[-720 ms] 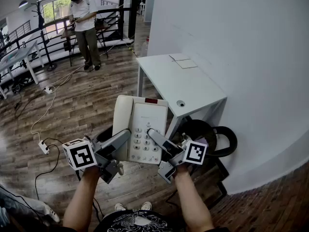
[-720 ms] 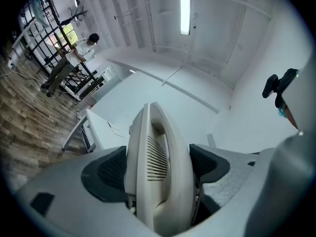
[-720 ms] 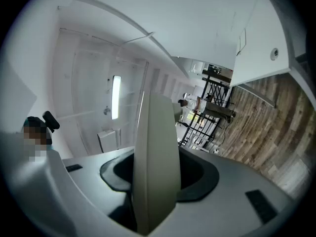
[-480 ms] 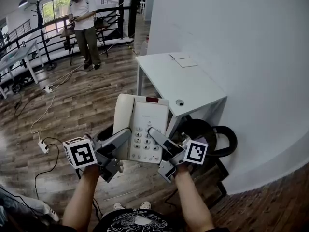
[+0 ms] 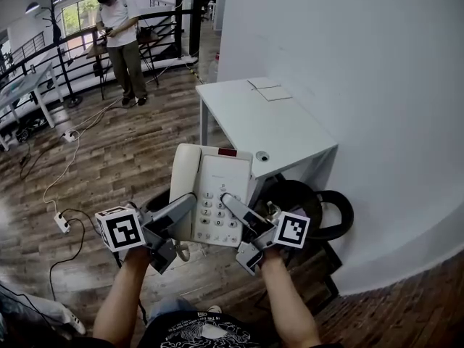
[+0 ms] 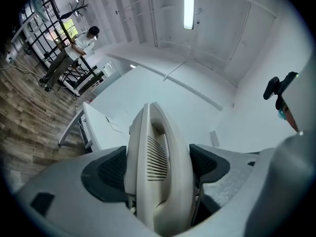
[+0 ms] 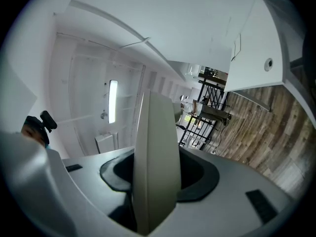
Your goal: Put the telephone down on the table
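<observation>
A cream desk telephone (image 5: pixel 212 193) with its handset on the left and a keypad hangs in the air, held between both grippers, short of the white table (image 5: pixel 290 133). My left gripper (image 5: pixel 190 203) is shut on the handset side (image 6: pixel 158 177), its dark pads against both faces. On the keypad side, my right gripper (image 5: pixel 229 200) is shut on the phone's edge (image 7: pixel 155 167). The phone is in front of and below the table's near corner, over the wooden floor.
Two small paper sheets (image 5: pixel 270 89) lie at the table's far end and a cable hole (image 5: pixel 262 156) sits near its front edge. A black round-based object (image 5: pixel 312 205) stands on the floor under the table. A person (image 5: pixel 119 42) stands far off by a railing. The white wall is at right.
The table and floor have shifted slightly left and down in the head view; the phone and both grippers keep the same hold.
</observation>
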